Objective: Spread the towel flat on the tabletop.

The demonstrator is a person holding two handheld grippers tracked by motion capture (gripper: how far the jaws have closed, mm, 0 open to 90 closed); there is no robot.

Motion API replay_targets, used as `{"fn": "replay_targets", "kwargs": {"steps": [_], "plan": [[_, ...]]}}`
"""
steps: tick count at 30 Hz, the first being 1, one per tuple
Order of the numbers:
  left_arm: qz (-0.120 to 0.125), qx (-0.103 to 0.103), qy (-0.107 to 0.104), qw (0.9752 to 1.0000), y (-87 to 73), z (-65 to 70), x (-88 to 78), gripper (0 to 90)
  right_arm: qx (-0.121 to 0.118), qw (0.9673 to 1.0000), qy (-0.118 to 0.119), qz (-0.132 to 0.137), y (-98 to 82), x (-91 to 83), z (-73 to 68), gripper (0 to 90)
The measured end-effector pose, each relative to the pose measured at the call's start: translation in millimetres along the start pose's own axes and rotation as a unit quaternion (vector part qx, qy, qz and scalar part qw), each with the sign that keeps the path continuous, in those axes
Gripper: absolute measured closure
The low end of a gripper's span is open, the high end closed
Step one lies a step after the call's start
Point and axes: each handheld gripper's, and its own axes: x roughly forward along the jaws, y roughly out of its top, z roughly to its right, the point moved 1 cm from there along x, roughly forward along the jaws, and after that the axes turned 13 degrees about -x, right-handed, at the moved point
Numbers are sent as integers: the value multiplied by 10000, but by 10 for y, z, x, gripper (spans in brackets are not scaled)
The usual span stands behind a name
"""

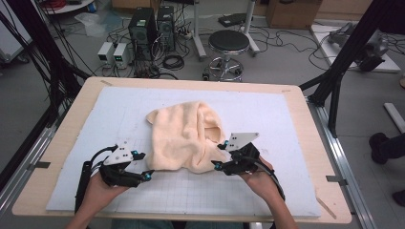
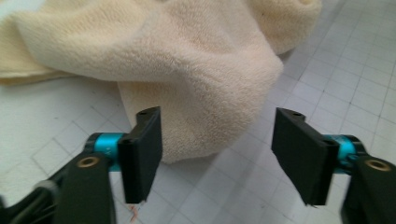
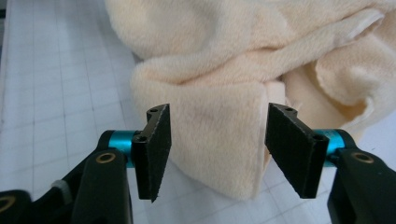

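A crumpled cream towel (image 1: 184,133) lies in the middle of the white grid mat (image 1: 267,109). My left gripper (image 1: 143,165) sits at the towel's near left corner, jaws apart. In the left gripper view a rounded towel corner (image 2: 196,93) reaches between the left gripper's (image 2: 219,149) pads without touching them. My right gripper (image 1: 219,155) is at the near right corner. In the right gripper view a folded flap of towel (image 3: 215,126) hangs between the right gripper's (image 3: 217,149) pads, which stand close on each side and do not press on it.
The mat covers a wooden tabletop (image 1: 71,119), with bare mat on both sides and in front of the towel. Beyond the table stand a round stool (image 1: 228,43), computer towers (image 1: 143,26) and cables on the floor.
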Motion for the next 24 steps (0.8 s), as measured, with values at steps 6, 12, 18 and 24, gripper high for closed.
{"fn": "replay_targets", "kwargs": {"steps": [6,12,18,24], "plan": [[-394,-213,-237,9987,12,-93,172,520,-70,9994,248,-214,-137,159,-6,440],[-714,-280,-339,9965,17,-143,313,690,-79,9976,453,-509,-250,371,-14,720],[-653,-334,-314,9968,34,-166,268,789,-203,9981,474,-325,-221,289,-24,835],[-367,-7,-277,9989,155,-26,-103,791,-159,9988,426,157,-154,-91,-108,835]]}}
